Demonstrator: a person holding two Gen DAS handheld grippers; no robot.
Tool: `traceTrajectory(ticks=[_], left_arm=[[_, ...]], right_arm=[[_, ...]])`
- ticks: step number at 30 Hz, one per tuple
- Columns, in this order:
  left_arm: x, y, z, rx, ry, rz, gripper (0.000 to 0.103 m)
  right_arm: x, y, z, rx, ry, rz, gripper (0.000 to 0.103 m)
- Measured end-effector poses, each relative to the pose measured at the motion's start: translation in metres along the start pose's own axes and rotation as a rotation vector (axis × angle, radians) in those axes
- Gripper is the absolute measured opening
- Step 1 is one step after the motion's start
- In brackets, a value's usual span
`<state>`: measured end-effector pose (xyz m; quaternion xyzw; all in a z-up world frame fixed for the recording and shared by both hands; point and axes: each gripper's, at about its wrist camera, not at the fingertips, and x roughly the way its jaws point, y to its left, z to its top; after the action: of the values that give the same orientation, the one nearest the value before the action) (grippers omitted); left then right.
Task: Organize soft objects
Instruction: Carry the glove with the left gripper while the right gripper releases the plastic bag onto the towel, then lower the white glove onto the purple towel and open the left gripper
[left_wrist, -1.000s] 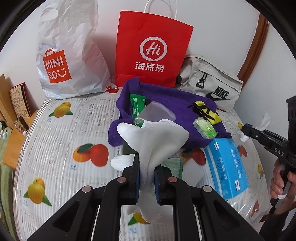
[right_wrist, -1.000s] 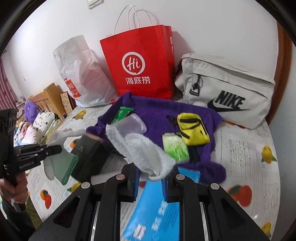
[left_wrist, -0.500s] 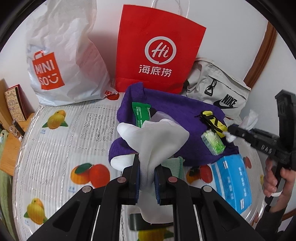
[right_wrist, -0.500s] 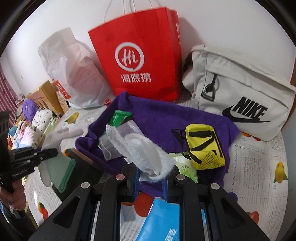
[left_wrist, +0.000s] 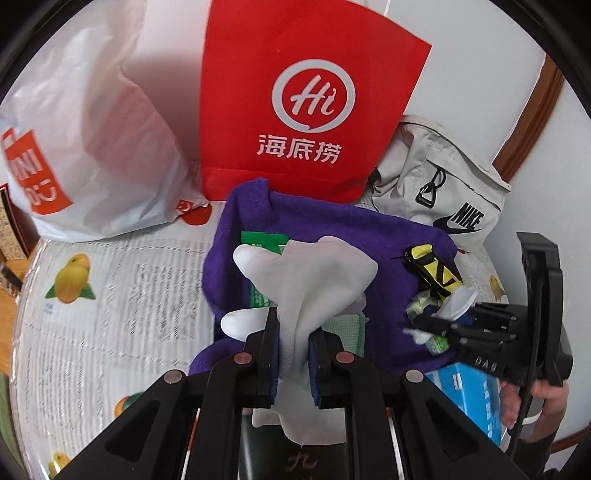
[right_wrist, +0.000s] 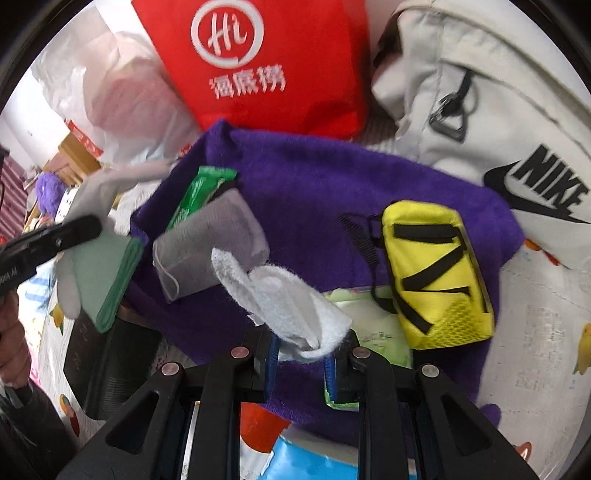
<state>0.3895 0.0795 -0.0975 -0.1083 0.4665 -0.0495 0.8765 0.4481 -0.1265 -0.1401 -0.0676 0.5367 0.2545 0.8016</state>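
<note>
- Left gripper (left_wrist: 293, 360): jaws nearly closed, clamped on a white glove (left_wrist: 314, 280) at its bunched middle; glove fingers flop out above the pads and the cuff end hangs below.
- Right gripper (right_wrist: 301, 363): jaws narrow, pinching a white fluffy sock (right_wrist: 284, 295) by one end; the rest droops forward over a purple towel (right_wrist: 314, 173).
- Handling, judged: both items are light and limp, will sag and swing, and are not fragile. A pinch on gathered fabric, as now, looks secure; a single thin edge may slip.
- Left view alone shows the glove grip, the right gripper from the side, and a blue box (left_wrist: 469, 387).
- Right view alone shows a grey pouch (right_wrist: 210, 240), a yellow pouch (right_wrist: 436, 273) face-on and a folded green cloth (right_wrist: 107, 269) beside the left gripper's tip.
</note>
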Motion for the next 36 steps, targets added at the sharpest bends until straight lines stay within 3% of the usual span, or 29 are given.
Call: traceTrajectory(ticks=[4,6,10,26,32,34,36], left_arm=[[0.013,-0.005,0.005,0.01,0.017,-0.003,0.013],[0.016,-0.007,0.006,0.014,0.022,-0.005,0.013],[0.025,-0.01,0.008,0.007,0.03,-0.014,0.013],[0.068,-0.033,0.025,0.028,0.094,0.021,0.014],[0.078,-0.034,0.021,0.032,0.117,0.039,0.014],[0.081,-0.033,0.021,0.025,0.132,0.046,0.02],[0.083,-0.032,0.022,0.014,0.139,0.053,0.036]], right_arm=[[0.011,0.0,-0.001,-0.008,0.036,0.011,0.021],[0.01,0.0,-0.002,-0.01,0.038,0.028,0.027],[0.004,0.003,-0.004,-0.028,0.013,0.026,0.068],[-0.05,-0.023,-0.004,0.01,-0.124,0.017,0.069],[-0.055,-0.029,-0.003,0.024,-0.136,0.0,0.068],[-0.054,-0.03,-0.004,0.028,-0.132,0.002,0.069],[-0.054,-0.03,-0.005,0.026,-0.13,-0.001,0.069]])
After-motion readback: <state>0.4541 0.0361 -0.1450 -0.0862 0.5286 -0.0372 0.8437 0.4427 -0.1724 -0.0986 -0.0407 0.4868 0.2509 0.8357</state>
